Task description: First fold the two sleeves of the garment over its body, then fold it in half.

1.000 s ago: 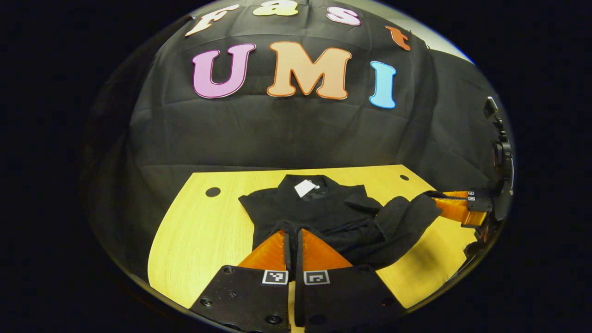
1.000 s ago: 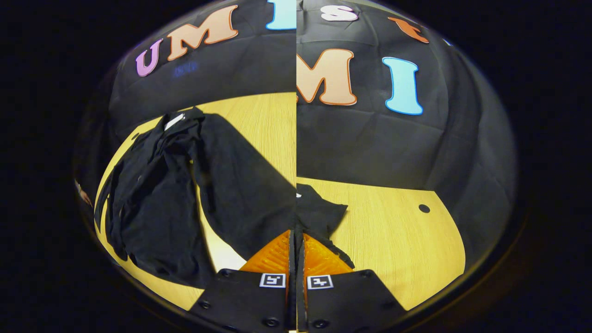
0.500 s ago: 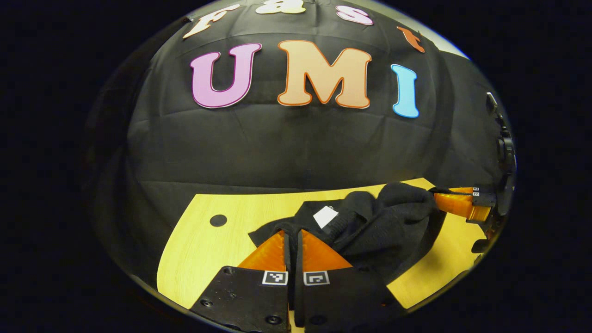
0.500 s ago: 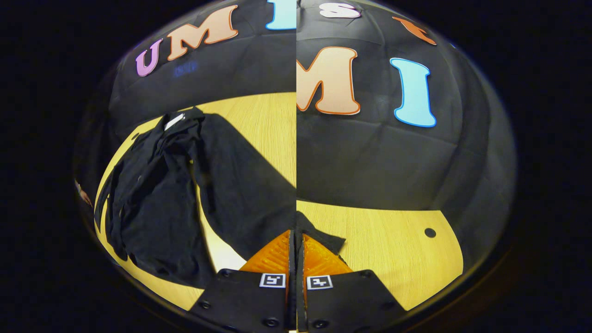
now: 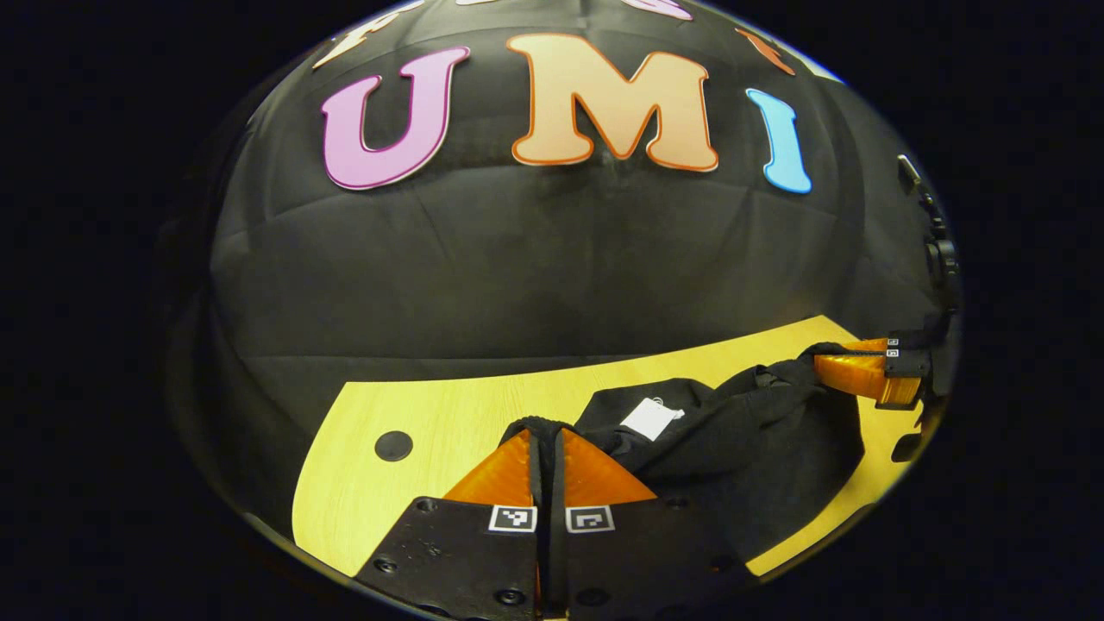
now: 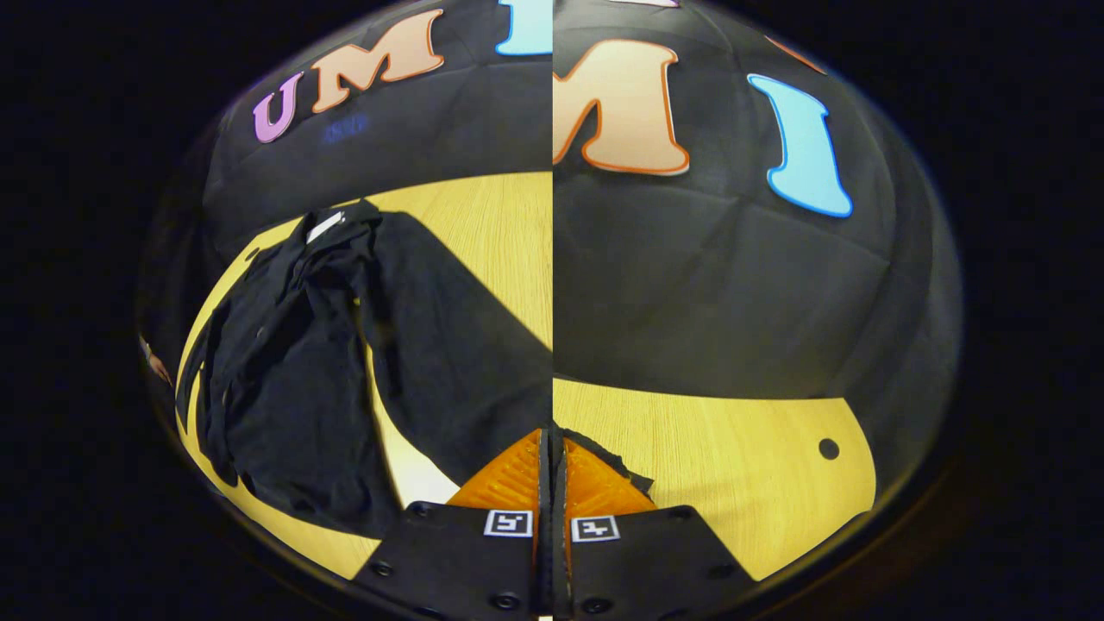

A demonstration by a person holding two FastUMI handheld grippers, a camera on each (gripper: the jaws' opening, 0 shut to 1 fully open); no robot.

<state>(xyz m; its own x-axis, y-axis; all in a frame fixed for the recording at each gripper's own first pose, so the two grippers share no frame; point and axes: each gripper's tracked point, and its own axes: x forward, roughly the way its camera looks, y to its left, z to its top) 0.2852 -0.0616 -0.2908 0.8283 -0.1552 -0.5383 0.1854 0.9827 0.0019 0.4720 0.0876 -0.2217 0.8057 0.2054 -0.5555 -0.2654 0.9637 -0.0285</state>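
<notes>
Garment (image 5: 733, 440): black, bunched on my wooden table (image 5: 431, 423), hem pinched in my closed left gripper (image 5: 545, 442); right gripper (image 5: 849, 366), far right, also clamps its edge; white tag (image 5: 652, 418) faces up.

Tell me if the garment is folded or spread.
Folded over, not flat: the garment is bunched and doubled, gripped by both grippers.

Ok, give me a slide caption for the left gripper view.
Both grippers pinch the black garment above the wooden table.
</notes>
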